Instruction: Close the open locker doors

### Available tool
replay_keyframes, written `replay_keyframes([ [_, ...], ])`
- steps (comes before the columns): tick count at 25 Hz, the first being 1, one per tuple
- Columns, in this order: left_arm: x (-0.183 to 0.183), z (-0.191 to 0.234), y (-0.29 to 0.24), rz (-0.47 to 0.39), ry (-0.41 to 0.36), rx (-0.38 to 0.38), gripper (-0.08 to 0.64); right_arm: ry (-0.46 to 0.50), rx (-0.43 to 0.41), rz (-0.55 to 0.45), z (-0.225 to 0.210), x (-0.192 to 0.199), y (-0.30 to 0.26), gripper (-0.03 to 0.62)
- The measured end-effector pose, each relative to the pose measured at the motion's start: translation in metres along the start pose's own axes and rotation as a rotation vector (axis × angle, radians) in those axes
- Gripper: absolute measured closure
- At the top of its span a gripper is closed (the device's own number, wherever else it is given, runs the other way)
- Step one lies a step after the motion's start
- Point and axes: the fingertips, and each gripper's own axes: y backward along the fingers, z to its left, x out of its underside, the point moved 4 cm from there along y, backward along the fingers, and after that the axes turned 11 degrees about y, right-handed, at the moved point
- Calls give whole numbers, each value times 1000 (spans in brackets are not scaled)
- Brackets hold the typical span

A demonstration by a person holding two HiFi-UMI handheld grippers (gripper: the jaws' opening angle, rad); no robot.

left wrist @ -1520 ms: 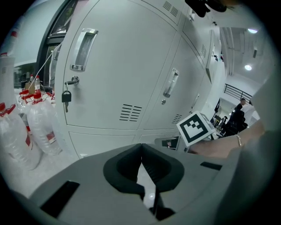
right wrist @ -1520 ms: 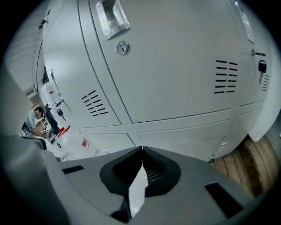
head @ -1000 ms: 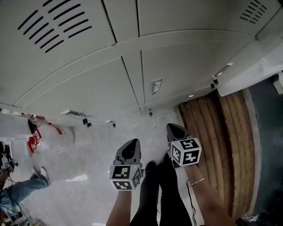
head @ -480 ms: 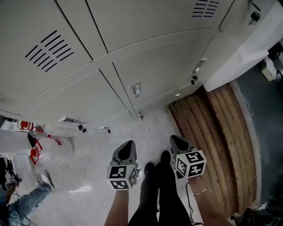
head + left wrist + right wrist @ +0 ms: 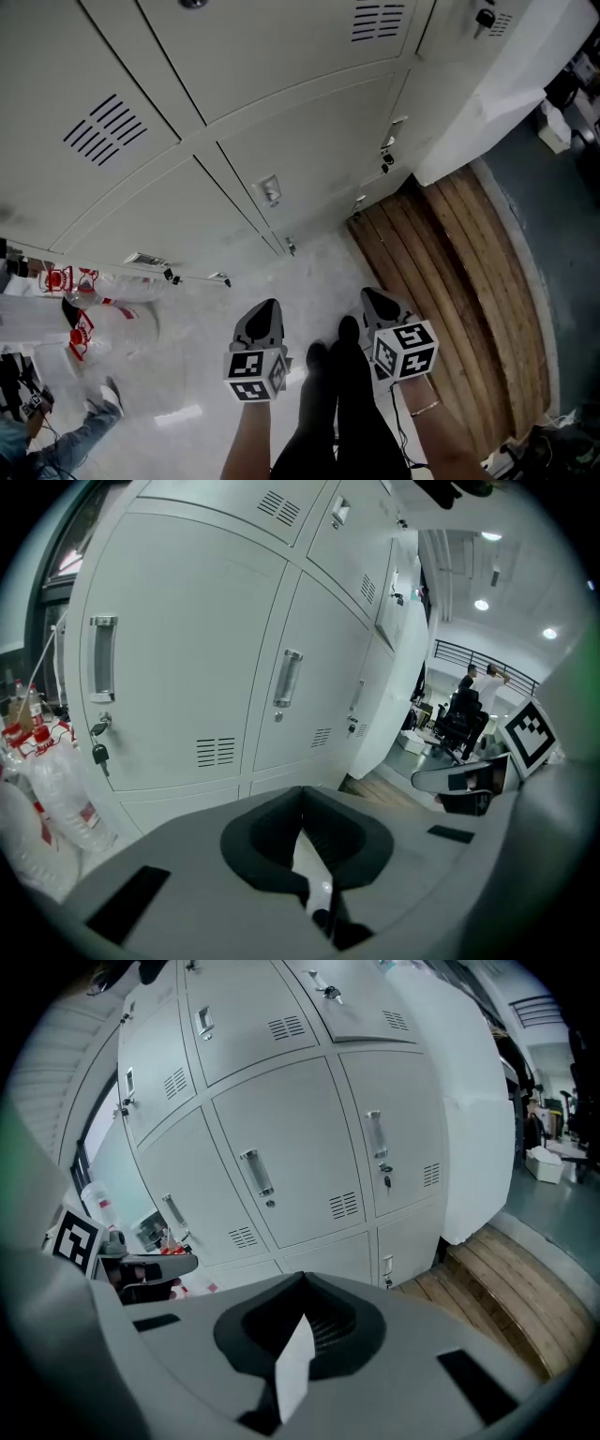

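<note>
A wall of light grey lockers [image 5: 234, 112] fills the upper part of the head view; the doors near me lie flush, each with a handle and a vent. In the right gripper view one upper door [image 5: 361, 1002] seems to stand slightly ajar at its lower edge. My left gripper [image 5: 267, 307] and right gripper [image 5: 372, 298] hang low over the floor, side by side and well short of the lockers. Both are shut with nothing between the jaws, as the left gripper view [image 5: 302, 794] and the right gripper view [image 5: 302, 1283] also show.
A raised wooden platform [image 5: 450, 281] runs along the right, beside a white pillar [image 5: 497, 94]. Plastic bottles with red labels [image 5: 84, 309] stand at the left by the lockers. A person's leg in jeans [image 5: 56, 441] shows at the bottom left. My own dark legs [image 5: 328, 394] are between the grippers.
The head view has swung to the right: the lockers slid up and left, and more of the wooden platform shows. Both grippers stay shut and low, almost where they were.
</note>
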Motion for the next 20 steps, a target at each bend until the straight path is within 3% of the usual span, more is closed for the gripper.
replay_keyframes([
  [20, -10, 1, 12, -32, -20, -7, 540, 19, 2, 17, 7, 0, 13, 591],
])
